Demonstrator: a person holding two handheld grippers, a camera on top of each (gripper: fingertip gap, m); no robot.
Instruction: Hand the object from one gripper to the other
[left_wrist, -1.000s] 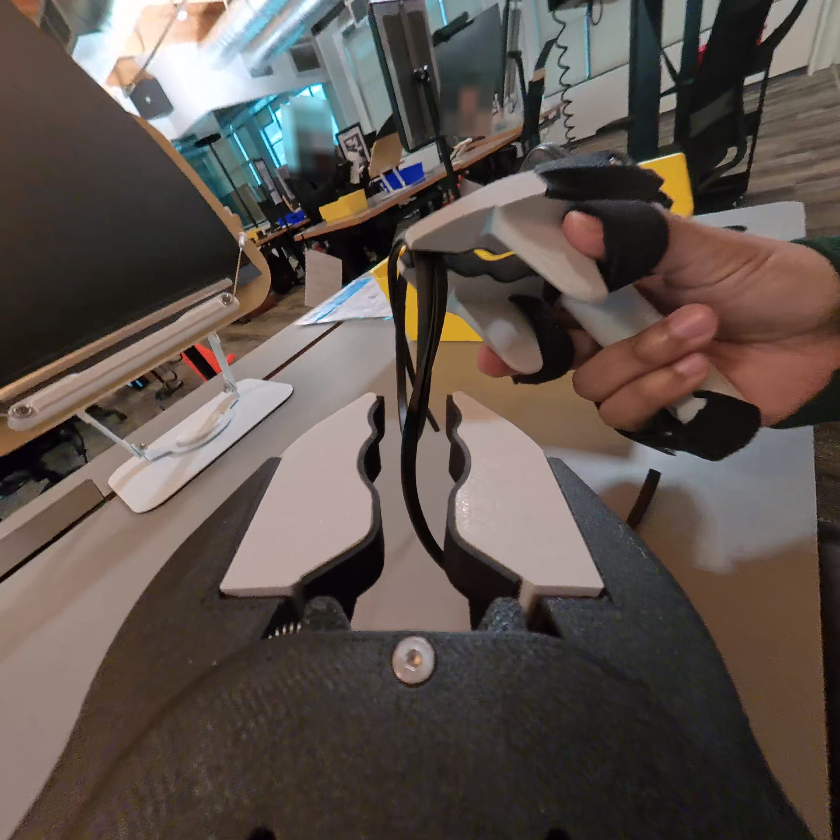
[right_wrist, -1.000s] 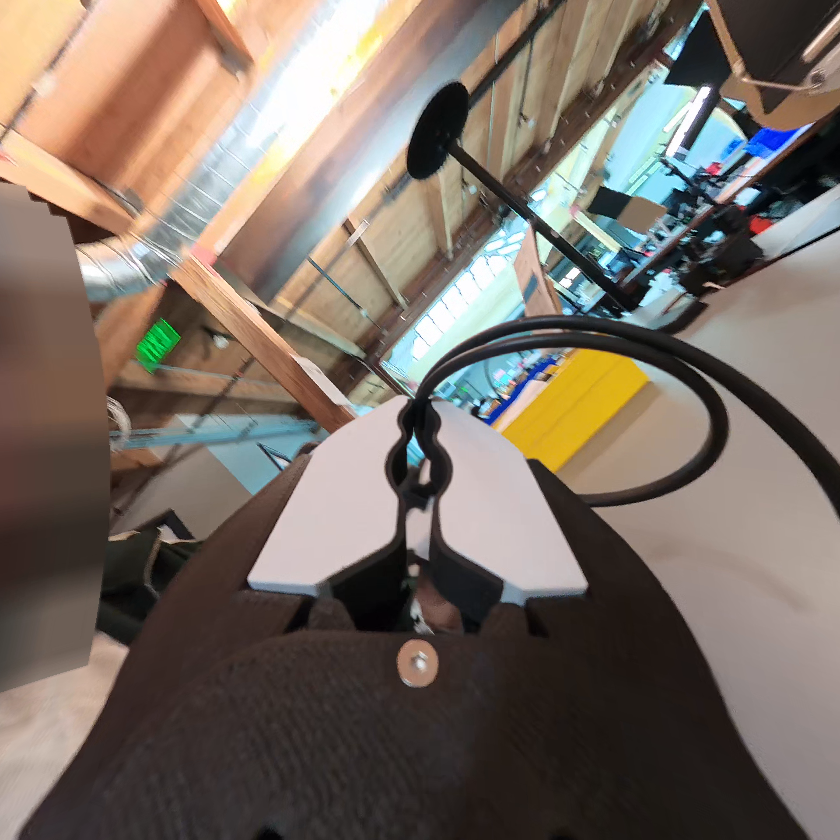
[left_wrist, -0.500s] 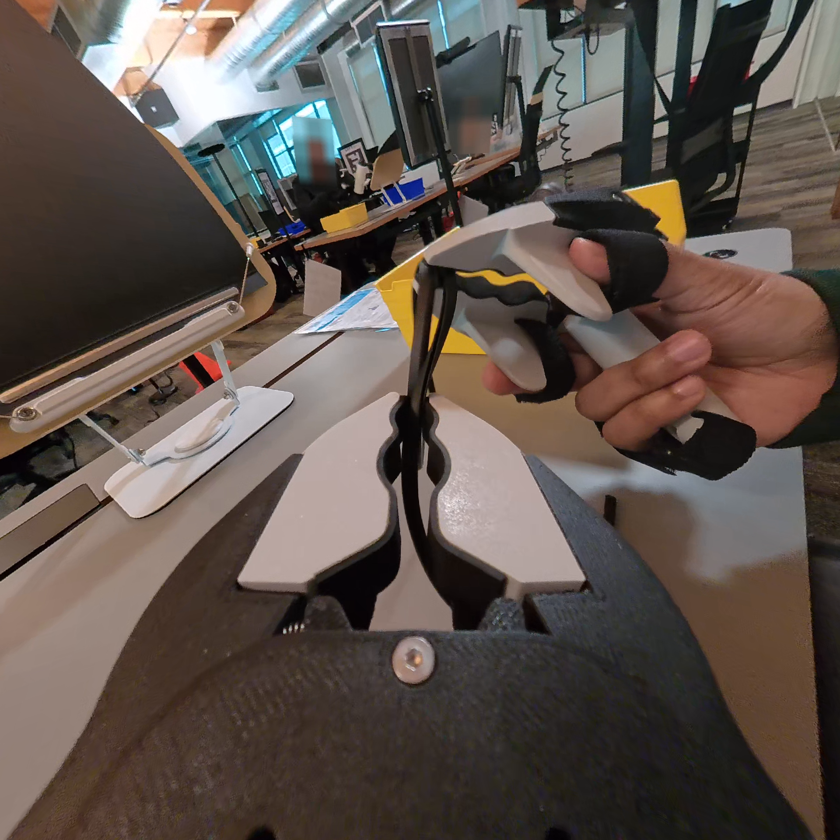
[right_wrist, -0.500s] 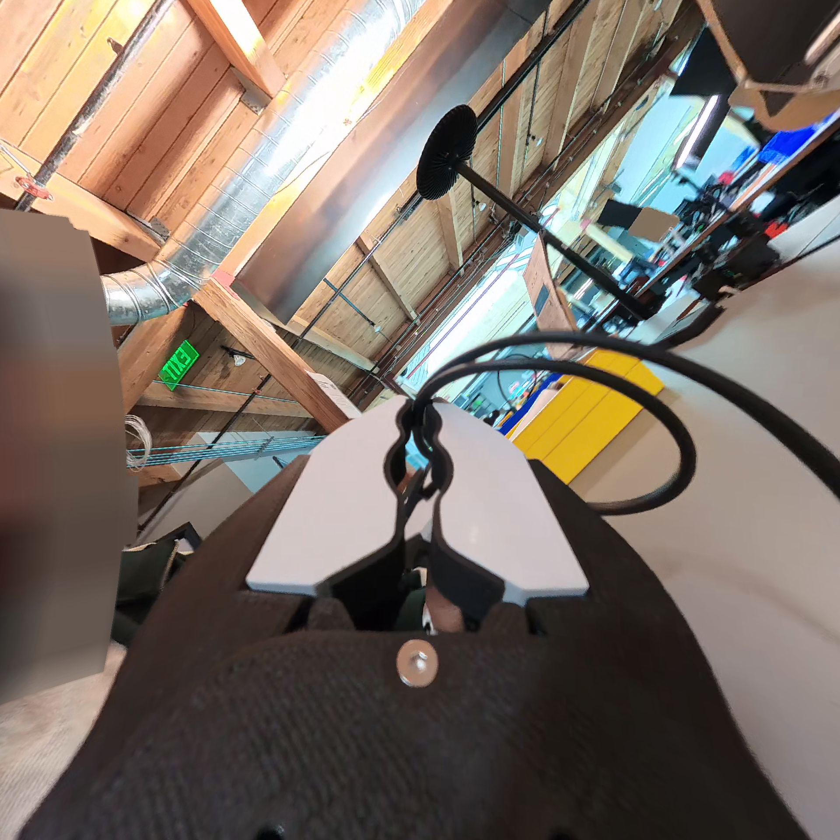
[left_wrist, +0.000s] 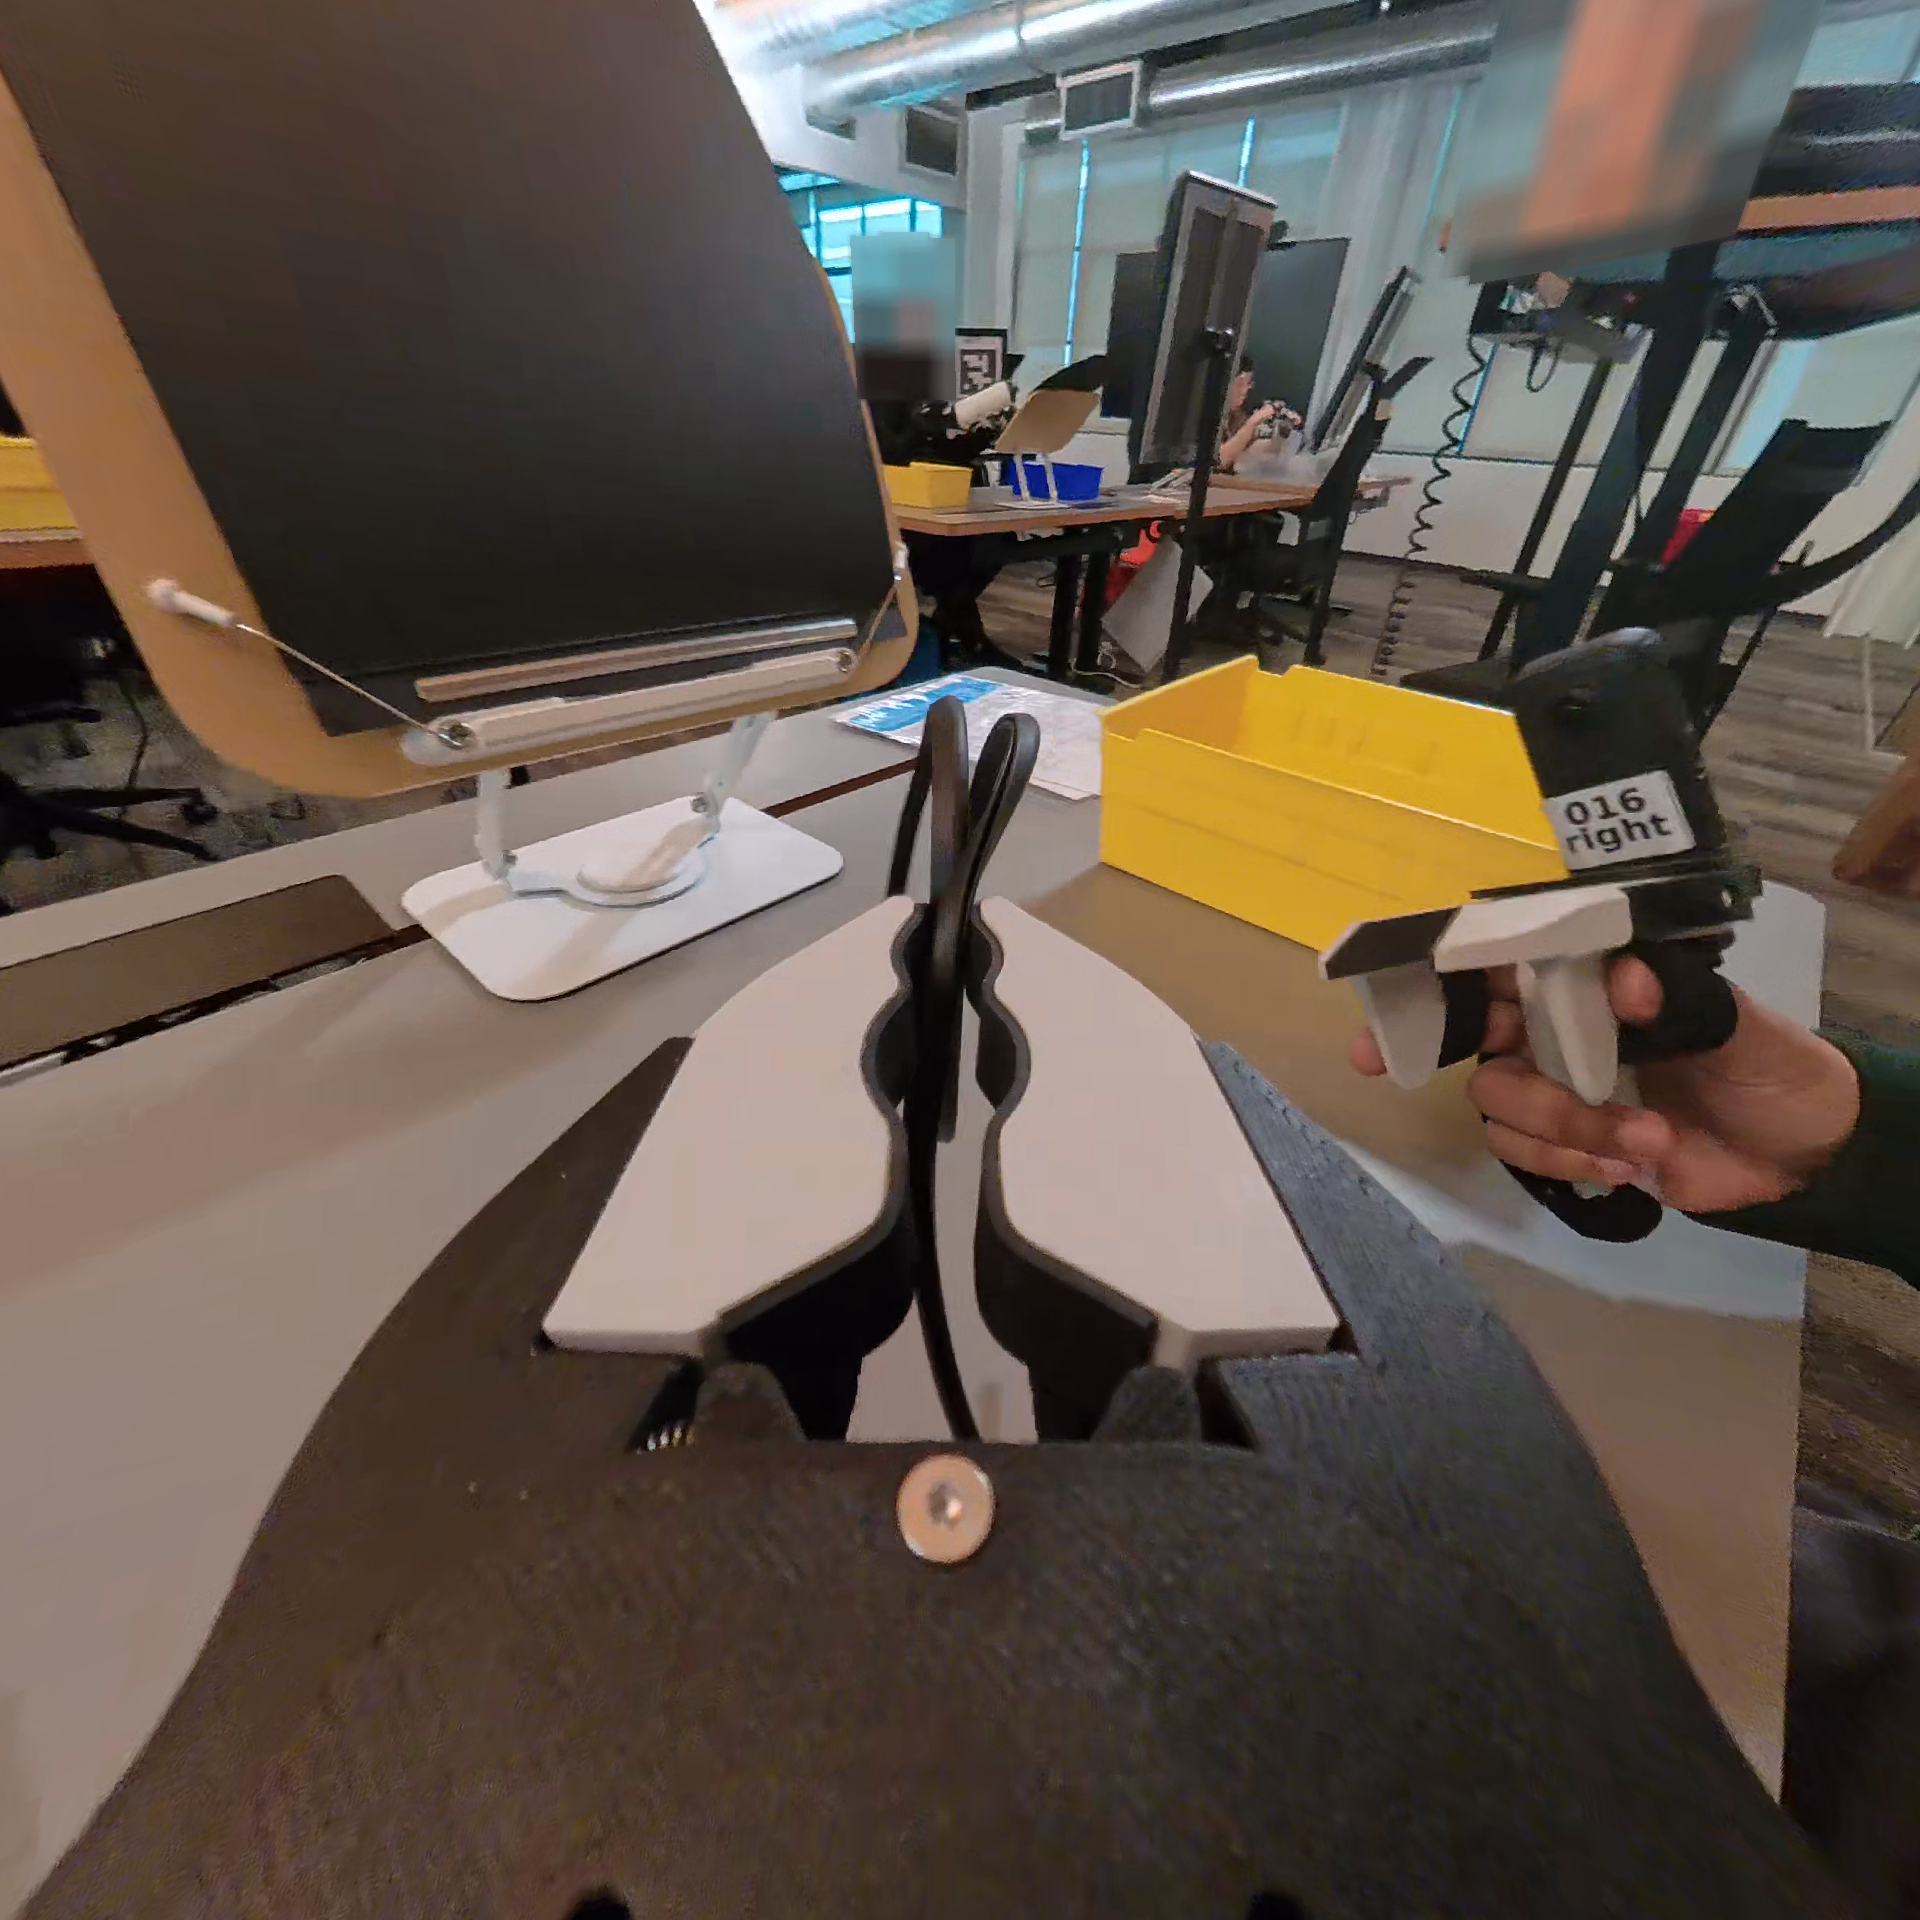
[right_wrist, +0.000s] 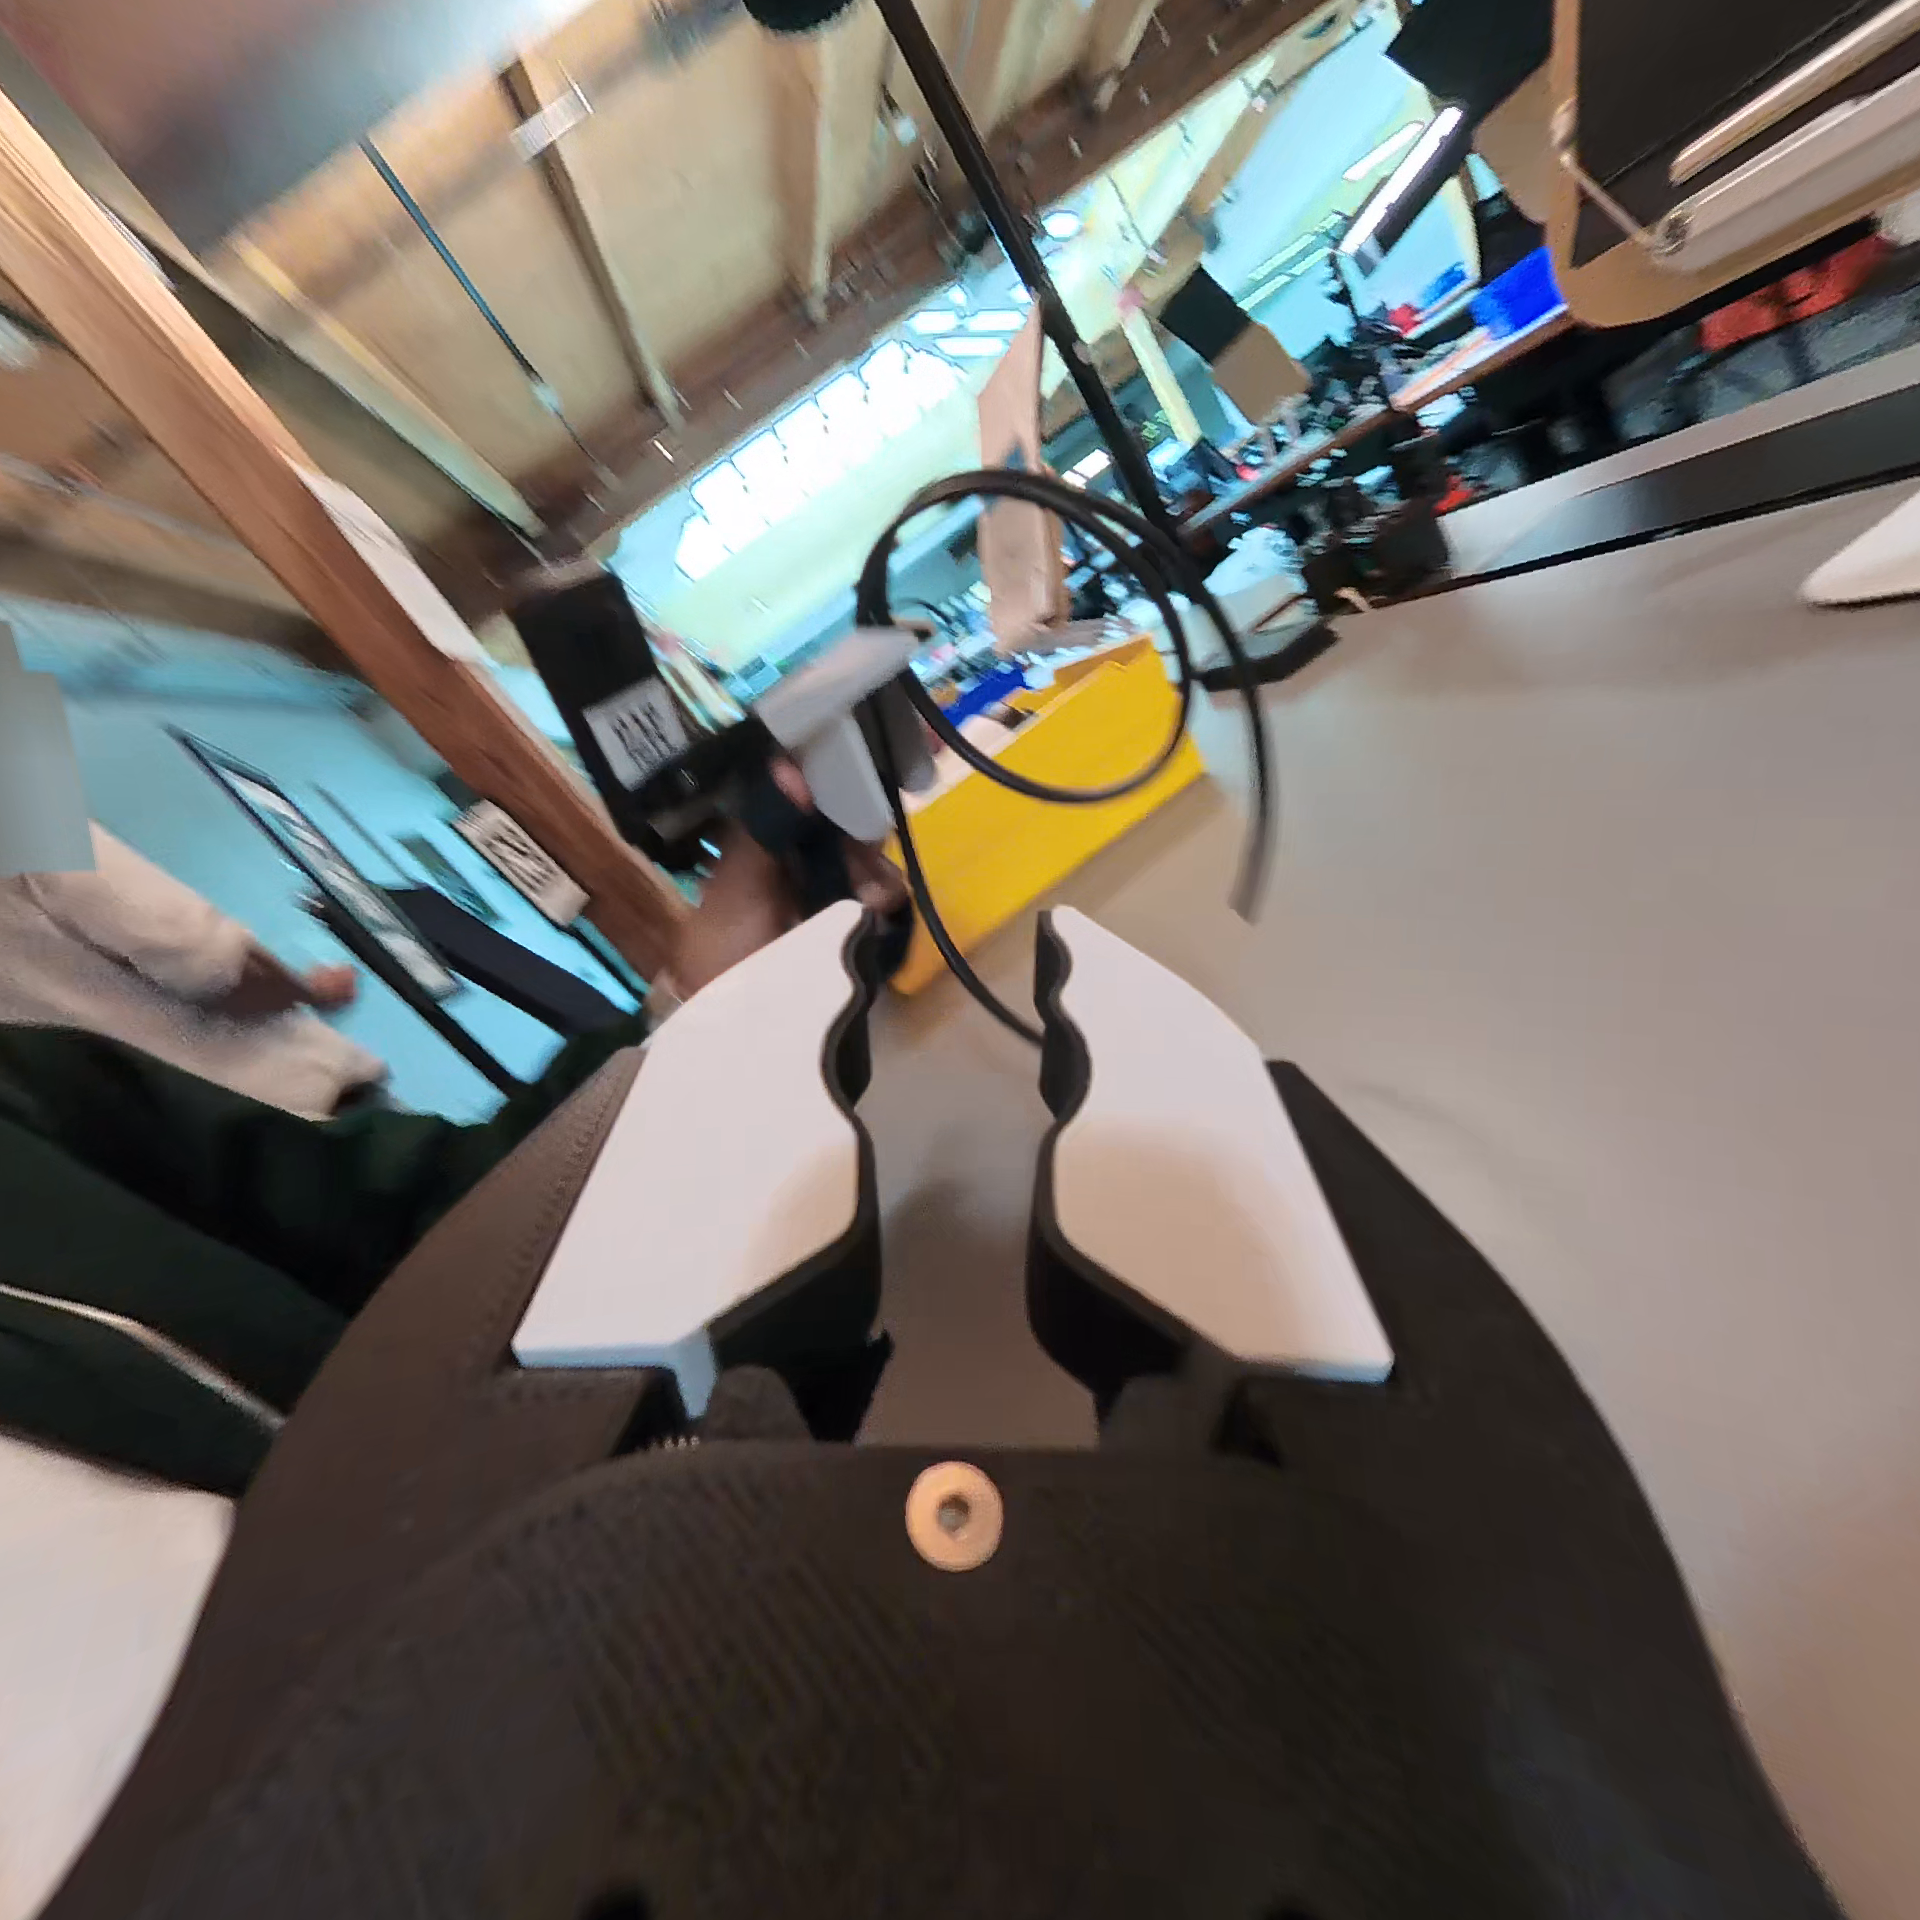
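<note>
Both grippers swapped roles: left gripper now clamps the black cable; right gripper, jaws apart, has released, so the handover looks done.

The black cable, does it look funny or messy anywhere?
A little. The black cable is pinched between the left gripper's fingers, and its springy loops stick up loose above the table. The right gripper is open and holds nothing. Nothing looks broken or spilled.

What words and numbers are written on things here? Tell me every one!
White sticker on the right gripper: clear enough to read, but I don't repeat writing.
Second sticker on the left gripper: blurred.
Printed sheet: too small.
</note>
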